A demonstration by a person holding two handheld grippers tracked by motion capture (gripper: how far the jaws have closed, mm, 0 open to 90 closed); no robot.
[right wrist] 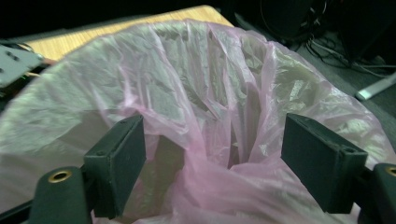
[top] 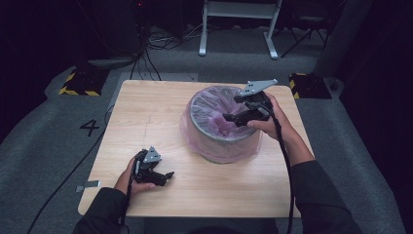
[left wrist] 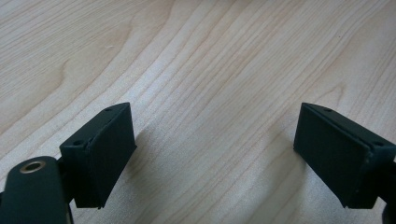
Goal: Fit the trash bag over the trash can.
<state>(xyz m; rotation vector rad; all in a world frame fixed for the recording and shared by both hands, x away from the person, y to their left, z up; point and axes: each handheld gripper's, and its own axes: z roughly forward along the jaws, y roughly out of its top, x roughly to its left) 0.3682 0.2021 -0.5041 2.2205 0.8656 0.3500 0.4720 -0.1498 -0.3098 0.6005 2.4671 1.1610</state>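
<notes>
Right tool [top: 233, 117] spread wide over the mouth of the bin [top: 221, 141], pink liner bag [right wrist: 205, 121] between the pads but not pinched. Left tool [top: 168, 176] equally spread, empty, low over bare desk [top: 146, 112], well apart from the bin at desk centre.

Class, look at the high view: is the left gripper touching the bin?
No, the left gripper lies on the table, apart from the bin.

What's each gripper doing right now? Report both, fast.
Left gripper: open, holding nothing, resting low over the pale wooden table.
Right gripper: open over the pink plastic bag liner of the round grey bin, gripping nothing.
</notes>
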